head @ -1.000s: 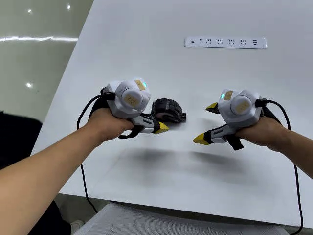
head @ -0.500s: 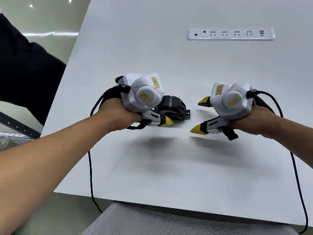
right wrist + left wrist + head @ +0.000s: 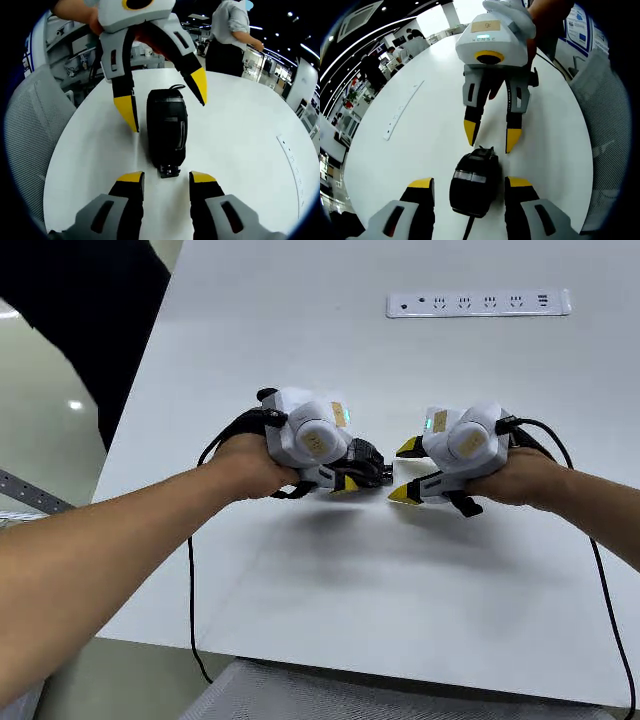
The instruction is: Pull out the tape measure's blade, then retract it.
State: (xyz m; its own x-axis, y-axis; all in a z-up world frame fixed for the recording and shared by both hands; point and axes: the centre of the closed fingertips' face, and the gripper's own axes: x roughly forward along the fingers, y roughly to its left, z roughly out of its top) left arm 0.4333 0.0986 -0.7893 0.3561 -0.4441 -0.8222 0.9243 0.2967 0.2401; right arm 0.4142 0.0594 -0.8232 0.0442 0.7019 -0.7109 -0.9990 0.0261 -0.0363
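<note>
My left claw [image 3: 470, 182], spread, flanks the black tape measure [image 3: 475, 180] lying on the white surface [image 3: 400, 570]; its blade tip [image 3: 170, 171] faces my right claw [image 3: 166, 176], likewise spread, just beside.

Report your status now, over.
Left gripper open, straddling the tape measure. Right gripper open, tips flanking the blade hook, not yet pulled. Power strip far off, not in the way.
</note>
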